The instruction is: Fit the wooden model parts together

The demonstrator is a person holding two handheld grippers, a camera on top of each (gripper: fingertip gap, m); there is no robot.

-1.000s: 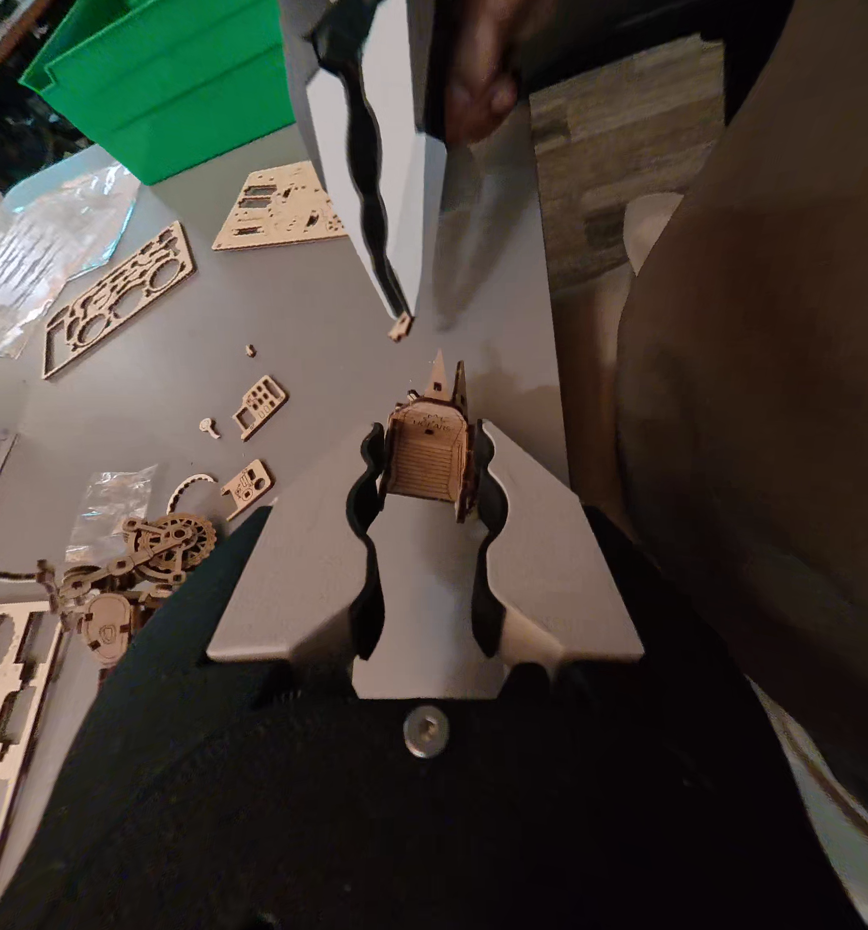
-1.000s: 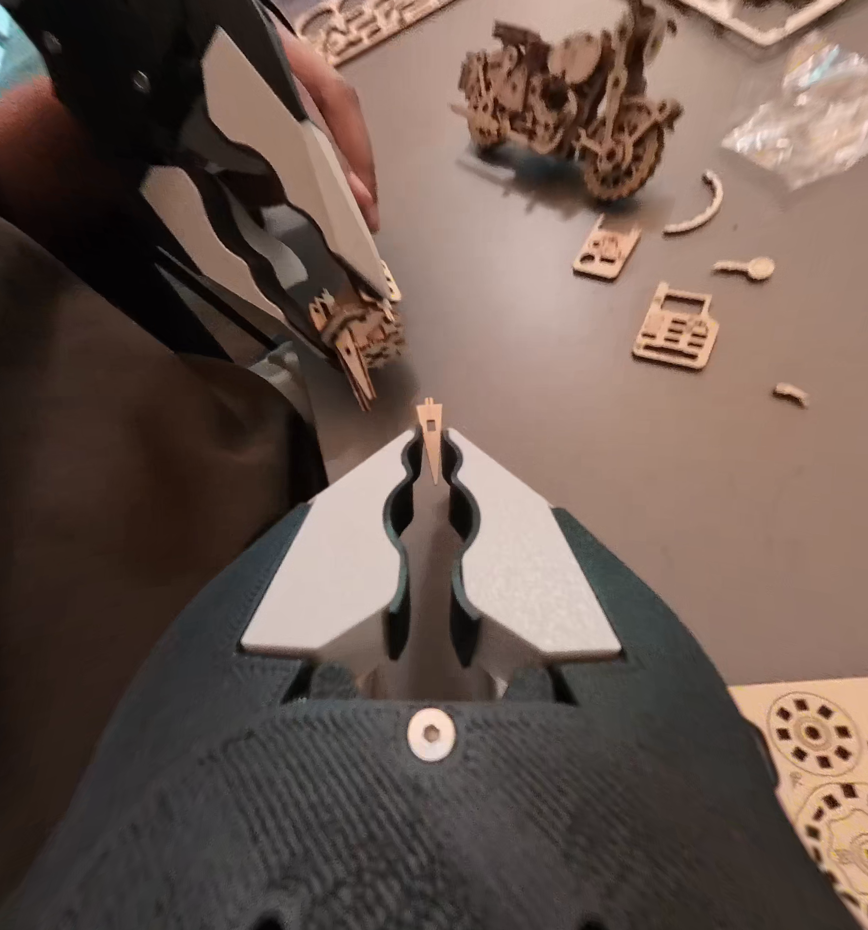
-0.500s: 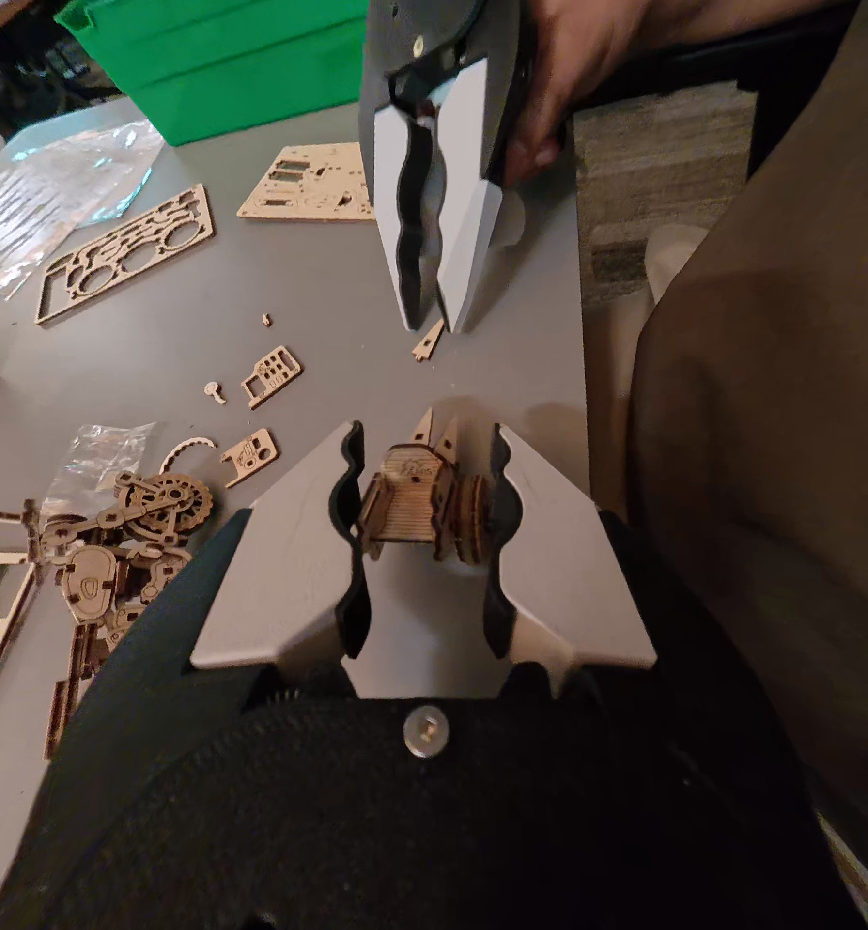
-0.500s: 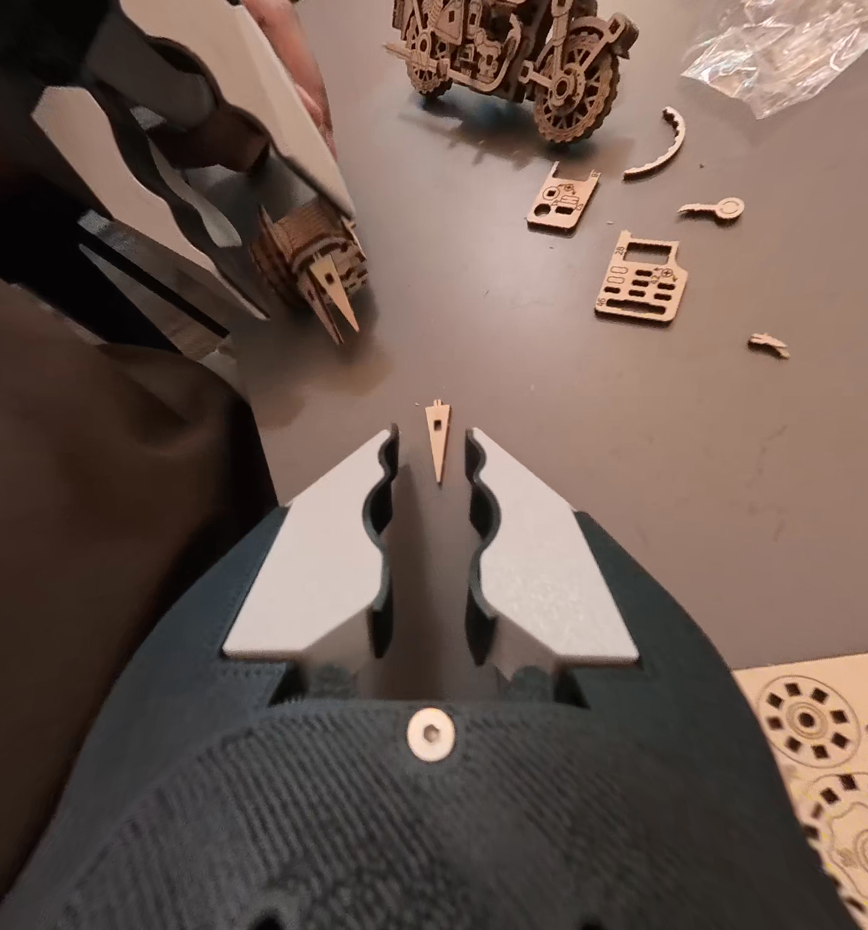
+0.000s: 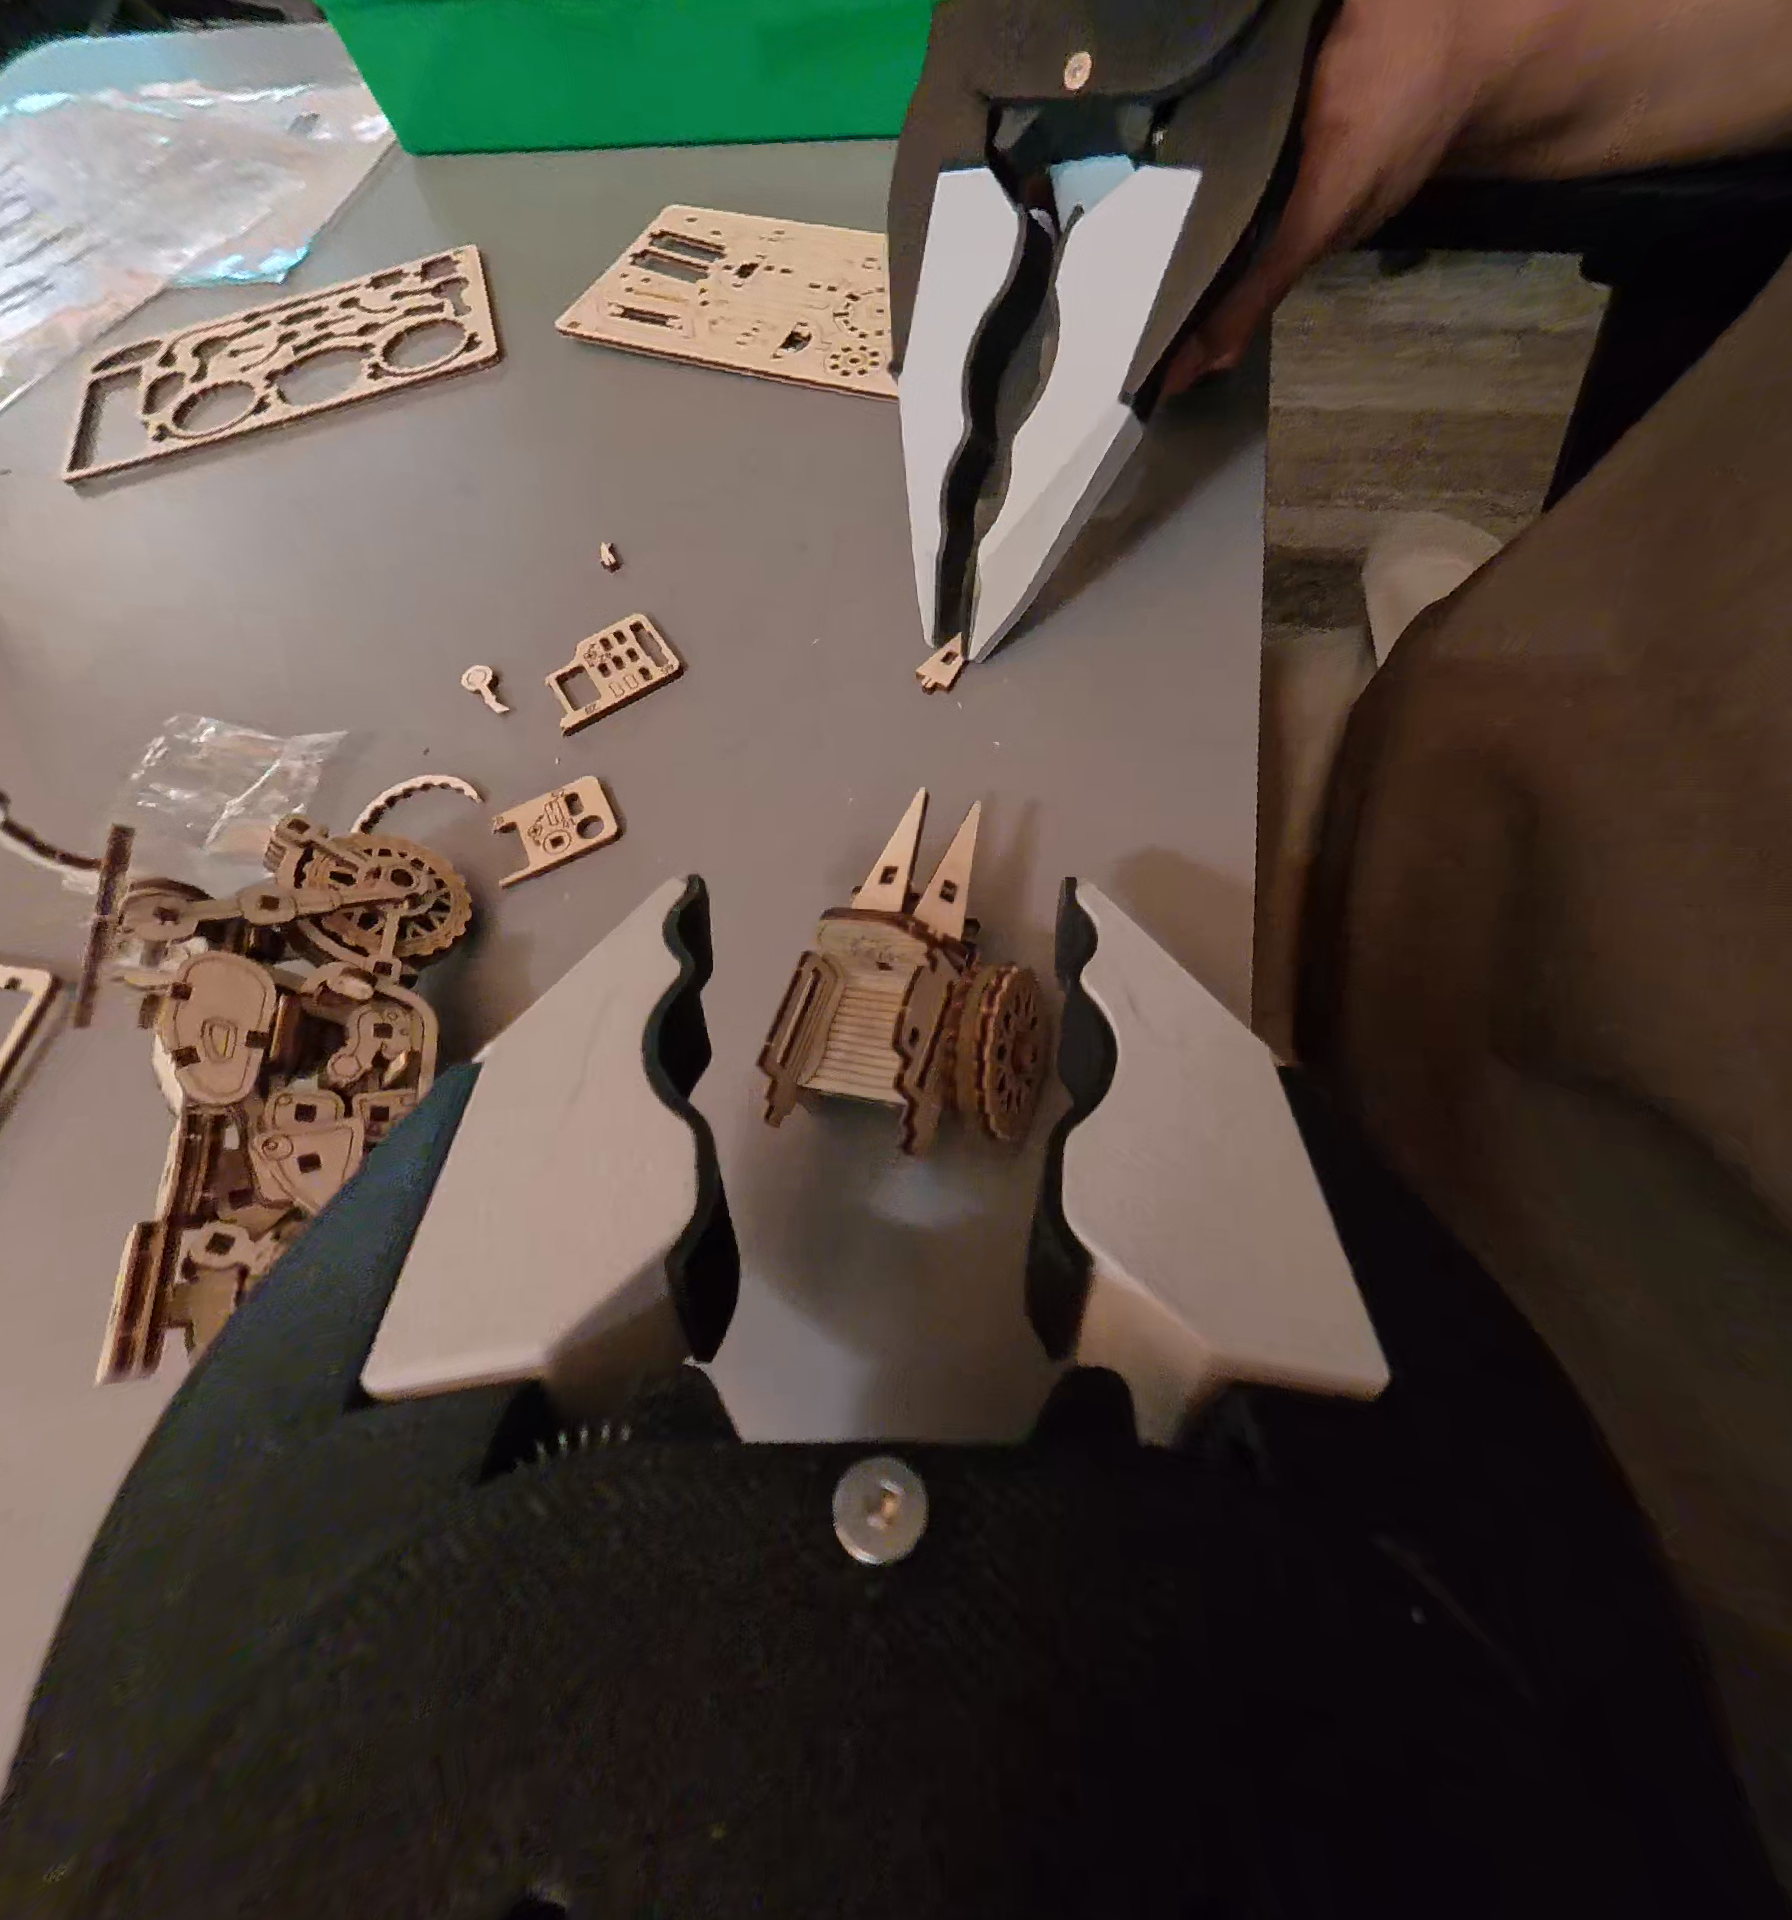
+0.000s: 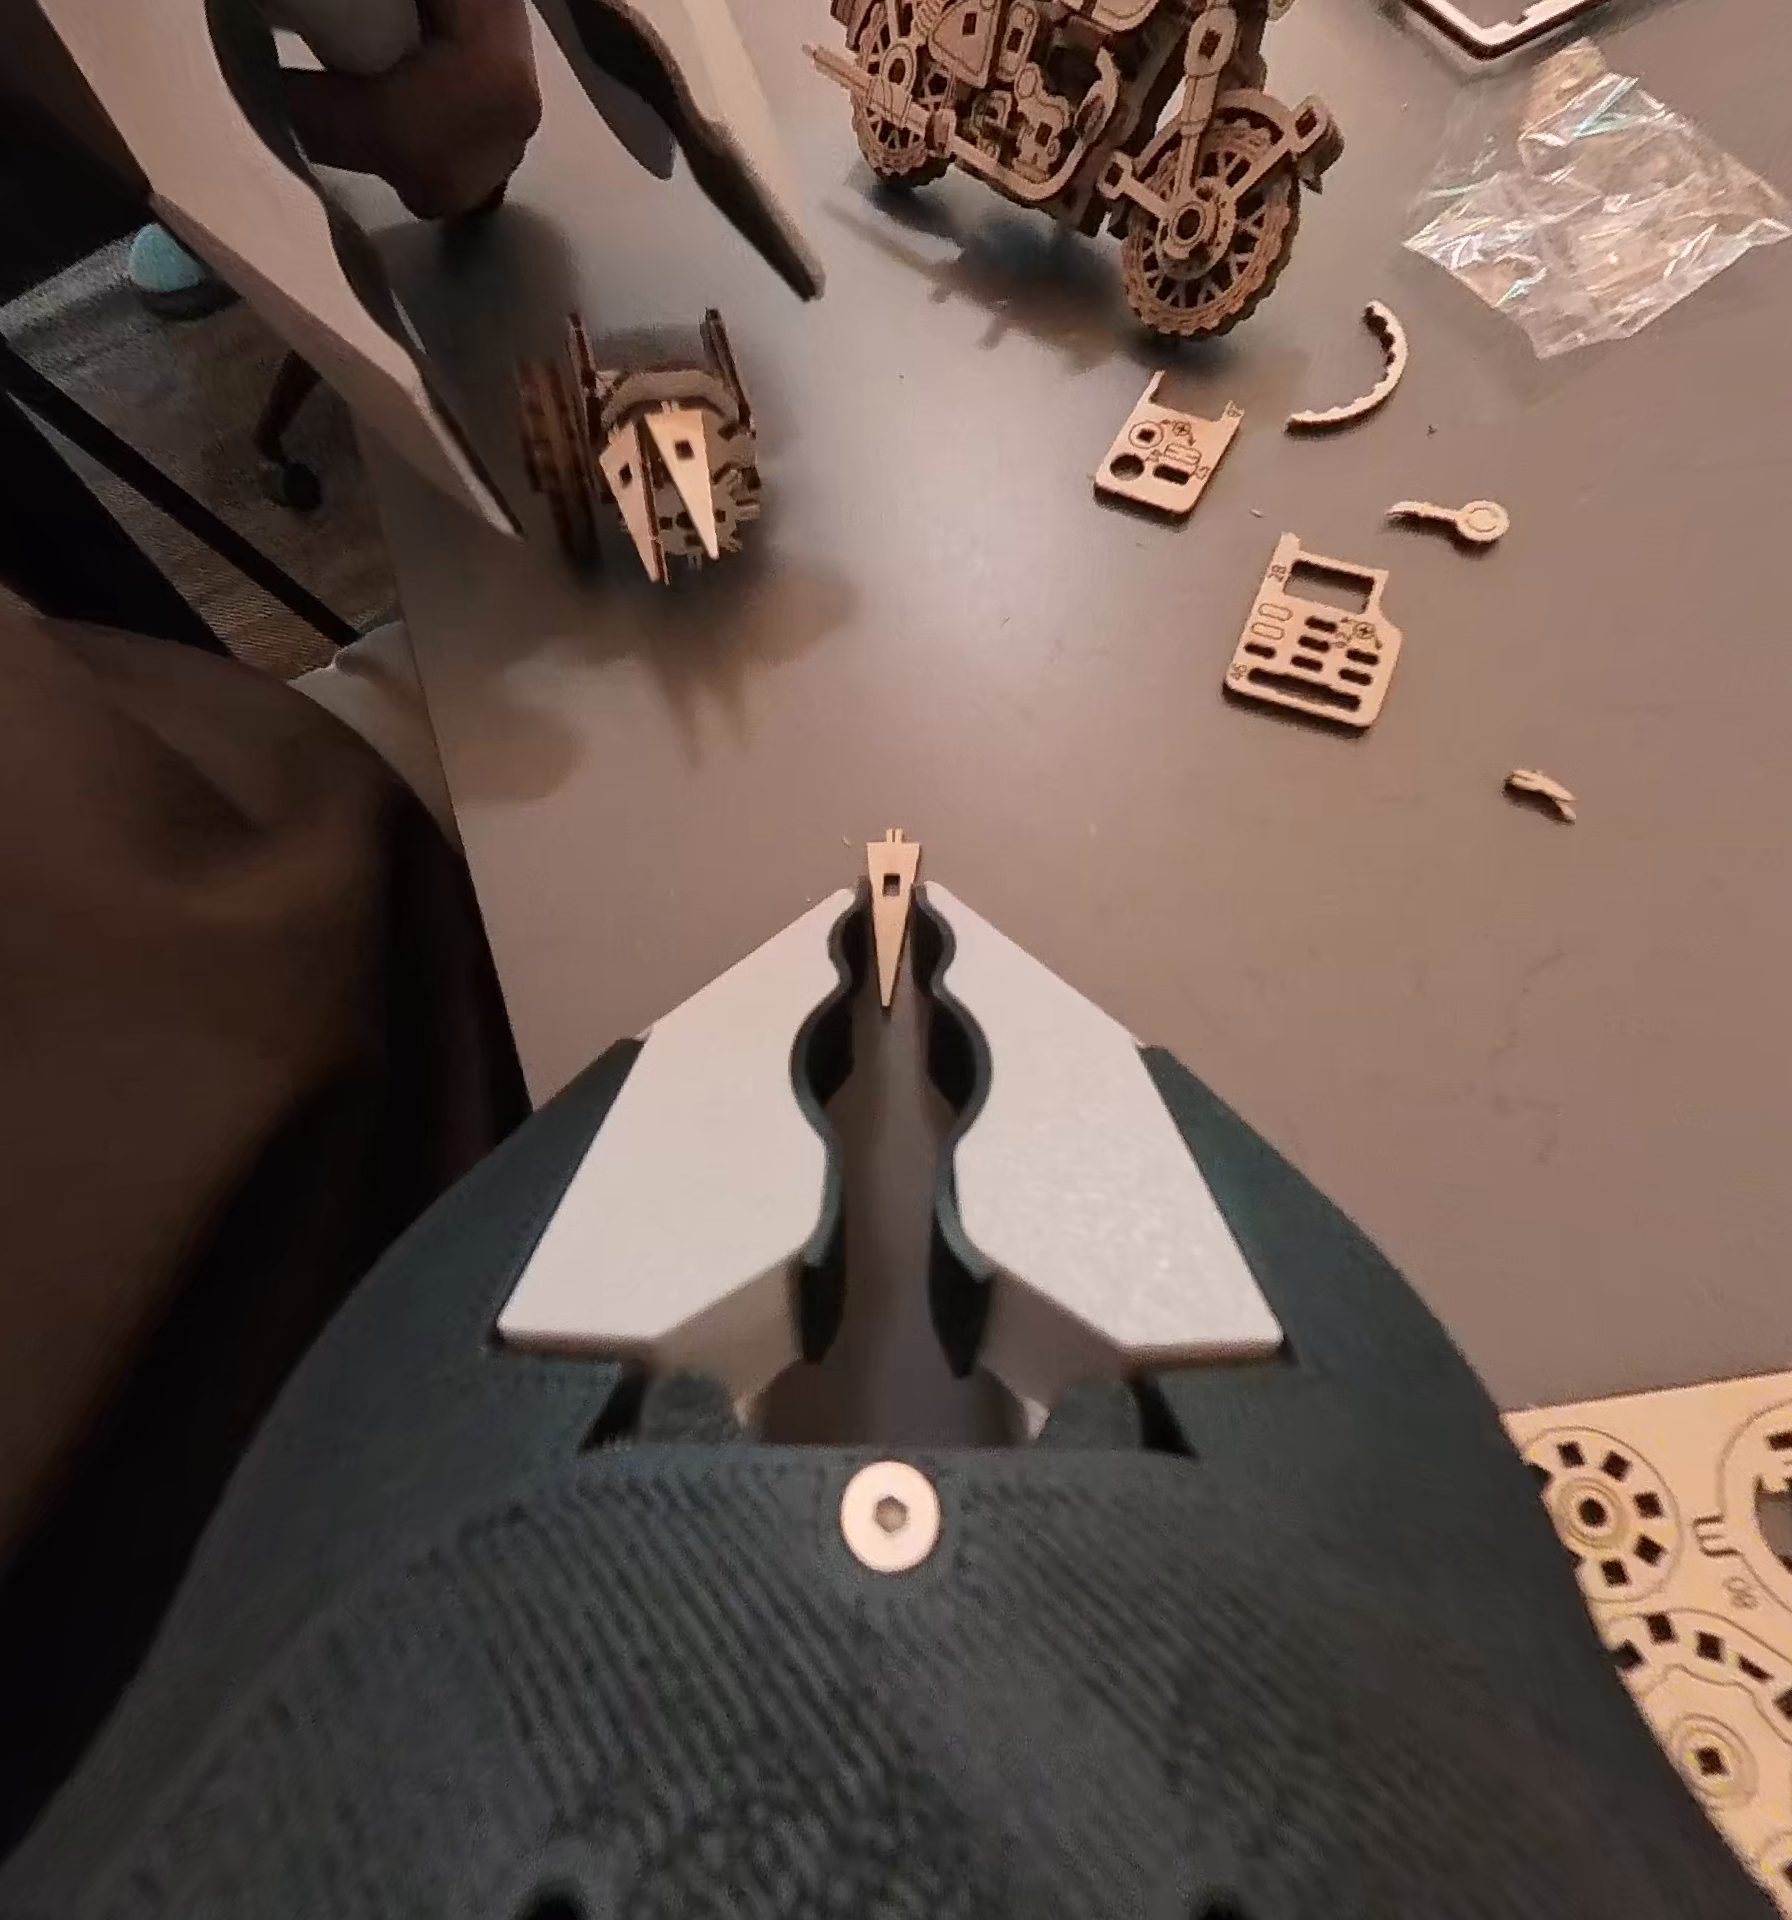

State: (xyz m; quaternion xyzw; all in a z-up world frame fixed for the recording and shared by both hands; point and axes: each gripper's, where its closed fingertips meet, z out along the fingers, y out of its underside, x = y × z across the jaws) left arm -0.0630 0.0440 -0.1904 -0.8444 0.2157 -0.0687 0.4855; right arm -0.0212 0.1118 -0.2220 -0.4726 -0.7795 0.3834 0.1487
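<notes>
A small wooden sub-assembly (image 5: pixel 902 1023), with a spoked wheel and two pointed pieces, lies on the grey table (image 5: pixel 767 540) between the fingers of my left gripper (image 5: pixel 876 904). That gripper is open and does not touch it. My right gripper (image 6: pixel 887 896) is shut on a thin pointed wooden piece (image 6: pixel 890 920) whose notched end sticks out past the tips. In the left wrist view, the right gripper (image 5: pixel 959 644) hangs just beyond the sub-assembly, tips close to the table. In the right wrist view, the sub-assembly (image 6: pixel 653 457) lies beyond my tips, under the open left gripper (image 6: pixel 658 405).
A built wooden motorcycle (image 6: pixel 1079 135) stands farther out on the table; it shows lower left in the left wrist view (image 5: pixel 279 1029). Loose flat parts (image 6: pixel 1313 639), punched sheets (image 5: pixel 289 364), plastic wrap (image 5: pixel 92 208) and a green bin (image 5: pixel 611 73) surround it. The table's edge (image 5: pixel 1261 727) is close by. The gap from one gripper's tips to the other's is roughly 10 cm. My right tips are about 15 cm from the built wooden motorcycle (image 6: pixel 1079 135), my left tips only 7 cm. The left camera catches it too, in the left wrist view (image 5: pixel 374 990).
The left gripper opened and let the sub-assembly down onto the table. The right gripper opened half a second ago and has shut again on the pointed piece.
</notes>
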